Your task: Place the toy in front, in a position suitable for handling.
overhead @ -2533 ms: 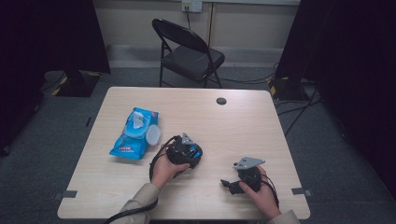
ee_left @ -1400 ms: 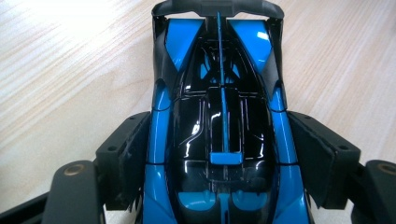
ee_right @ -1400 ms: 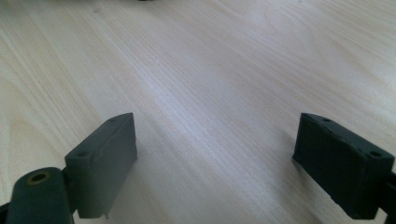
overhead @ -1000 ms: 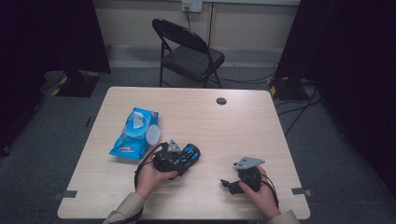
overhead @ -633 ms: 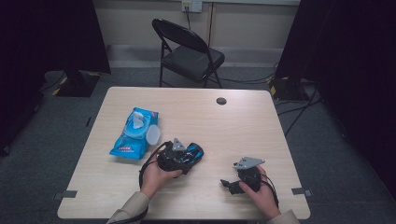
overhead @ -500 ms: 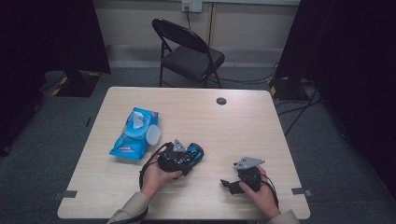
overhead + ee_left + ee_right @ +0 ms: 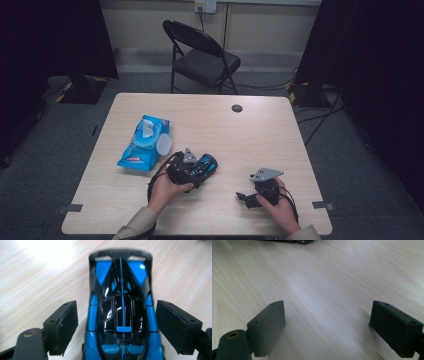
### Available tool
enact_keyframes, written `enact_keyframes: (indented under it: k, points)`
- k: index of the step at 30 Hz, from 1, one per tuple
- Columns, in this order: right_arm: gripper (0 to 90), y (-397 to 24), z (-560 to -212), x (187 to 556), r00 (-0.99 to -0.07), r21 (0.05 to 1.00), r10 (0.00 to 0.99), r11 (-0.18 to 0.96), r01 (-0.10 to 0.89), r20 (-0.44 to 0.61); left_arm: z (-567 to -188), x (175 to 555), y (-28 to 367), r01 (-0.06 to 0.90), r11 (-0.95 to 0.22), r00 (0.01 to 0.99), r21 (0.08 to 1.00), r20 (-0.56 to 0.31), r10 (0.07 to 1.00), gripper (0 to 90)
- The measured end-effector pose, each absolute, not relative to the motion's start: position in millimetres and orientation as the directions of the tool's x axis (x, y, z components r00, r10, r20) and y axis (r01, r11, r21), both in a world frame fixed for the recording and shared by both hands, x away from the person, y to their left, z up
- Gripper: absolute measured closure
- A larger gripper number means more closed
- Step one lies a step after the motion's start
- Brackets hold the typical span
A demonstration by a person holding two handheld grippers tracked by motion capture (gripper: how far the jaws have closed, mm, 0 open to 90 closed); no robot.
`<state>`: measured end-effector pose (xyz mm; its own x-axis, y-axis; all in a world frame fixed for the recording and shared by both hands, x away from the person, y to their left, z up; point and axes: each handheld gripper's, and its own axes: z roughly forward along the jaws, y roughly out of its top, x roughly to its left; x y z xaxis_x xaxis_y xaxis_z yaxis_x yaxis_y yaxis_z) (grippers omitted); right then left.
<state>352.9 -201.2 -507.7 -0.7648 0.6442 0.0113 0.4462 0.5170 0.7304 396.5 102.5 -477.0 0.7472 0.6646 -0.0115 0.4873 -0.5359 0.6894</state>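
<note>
Two grippers over wooden table (image 7: 280,130), both low near the person's edge. Left gripper (image 7: 116,322) astride blue-and-black toy car (image 7: 121,315); jaws just been opening, now standing off either flank with a visible gap on each side, pads not pressing, car between them but not clamped. Car flat on the table, spoiler end pointing away along the jaws in the left gripper view. Seen from the high view: toy car (image 7: 205,166) just right of left gripper (image 7: 187,170), roughly mid-table and toward the near edge. Right gripper (image 7: 334,325) to the right of the car and apart from it, jaws spread wide with only bare wood between, holding nothing; same gripper (image 7: 247,197) in the high view held low at the table by the right hand, grey plate on top. Blue wipes packet (image 7: 145,142) just left of the car and slightly farther back, lid flipped, a wipe sticking up. Small dark round spot (image 7: 237,108) well beyond the car toward the far edge. Folding chair (image 7: 202,55) past the far edge.
</note>
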Motion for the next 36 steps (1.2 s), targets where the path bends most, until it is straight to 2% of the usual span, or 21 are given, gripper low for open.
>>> enact_keyframes:
  k: [6, 11, 14, 17, 24, 27, 31, 33, 36]
  points:
    - [12.4, -201, -508, 353, -0.764, 0.731, 0.645, 0.516, 0.447, 0.012, -444, 406, 126, 0.465, -0.515, 0.718, 0.72, 0.034, 0.695, 19.2]
    - [12.3, -201, -508, 353, -0.765, 0.73, 0.644, 0.517, 0.446, 0.011, -416, 422, 167, 0.492, -0.462, 0.644, 0.737, 0.048, 0.763, 20.5]
    - [12.3, -201, -508, 353, -0.765, 0.73, 0.644, 0.517, 0.446, 0.011, -405, 430, 191, 0.527, -0.424, 0.602, 0.737, 0.028, 0.798, 23.3]
    - [12.3, -201, -508, 353, -0.765, 0.73, 0.644, 0.517, 0.447, 0.012, -396, 431, 207, 0.53, -0.422, 0.583, 0.736, 0.045, 0.811, 25.3]
    - [12.3, -201, -508, 353, -0.765, 0.73, 0.645, 0.517, 0.446, 0.011, -393, 434, 236, 0.564, -0.411, 0.536, 0.716, 0.062, 0.842, 26.7]
    - [12.3, -201, -508, 353, -0.764, 0.73, 0.645, 0.517, 0.447, 0.011, -396, 440, 245, 0.552, -0.426, 0.519, 0.717, 0.105, 0.849, 28.0]
    - [12.3, -201, -508, 353, -0.764, 0.73, 0.645, 0.517, 0.447, 0.011, -400, 451, 250, 0.556, -0.408, 0.494, 0.725, 0.106, 0.863, 28.7]
    - [12.3, -201, -508, 353, -0.764, 0.73, 0.645, 0.517, 0.447, 0.011, -404, 457, 249, 0.551, -0.411, 0.5, 0.726, 0.107, 0.859, 30.1]
    - [12.3, -201, -508, 353, -0.764, 0.73, 0.645, 0.517, 0.447, 0.011, -410, 463, 247, 0.538, -0.407, 0.522, 0.738, 0.088, 0.849, 37.8]
